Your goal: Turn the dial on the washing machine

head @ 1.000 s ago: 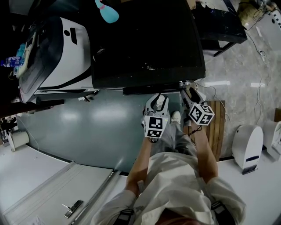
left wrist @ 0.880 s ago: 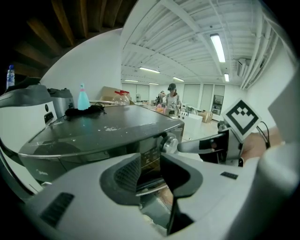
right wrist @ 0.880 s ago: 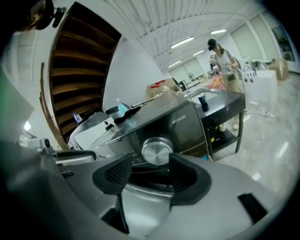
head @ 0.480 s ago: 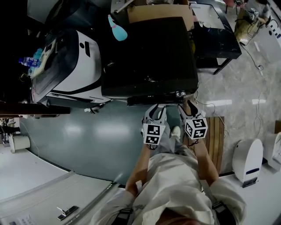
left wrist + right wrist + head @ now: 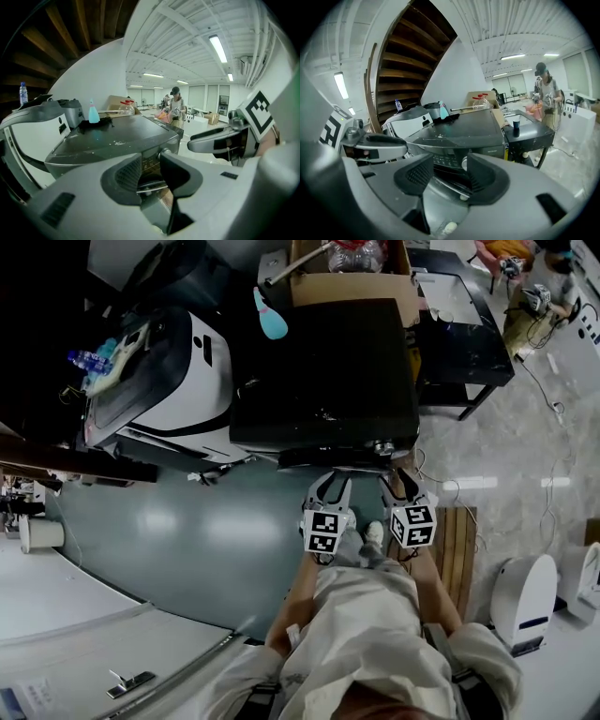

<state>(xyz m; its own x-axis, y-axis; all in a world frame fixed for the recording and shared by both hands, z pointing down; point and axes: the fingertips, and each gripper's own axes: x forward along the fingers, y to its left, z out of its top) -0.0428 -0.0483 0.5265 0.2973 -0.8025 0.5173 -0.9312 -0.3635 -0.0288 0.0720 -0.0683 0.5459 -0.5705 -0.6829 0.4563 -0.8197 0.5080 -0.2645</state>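
Observation:
The dark washing machine [image 5: 323, 371] stands in front of me, with its control strip along the near edge. Its silver dial [image 5: 382, 446] is at the strip's right end. The dial [image 5: 464, 163] shows beyond the gap of my right gripper [image 5: 450, 176], apart from both jaws. My right gripper [image 5: 401, 482] has just been closing, with nothing between its jaws, and now stands shut to a narrow gap. My left gripper [image 5: 330, 479] hovers beside it. In the left gripper view the dial [image 5: 164, 151] shows past the narrow, empty slit of the left gripper [image 5: 151, 173].
A white machine [image 5: 169, 371] stands to the left and a blue bottle [image 5: 270, 315] at the washer's back corner. Behind are a cardboard box [image 5: 352, 273] and a black table [image 5: 464, 324]. A wooden pallet [image 5: 459, 540] lies on the floor at right. A person [image 5: 544, 93] stands far off.
Both grippers have risen toward the washer's front edge. The right gripper has rolled, so its marker cube now sits square. The whole head view has shifted, showing more of the room behind the washer.

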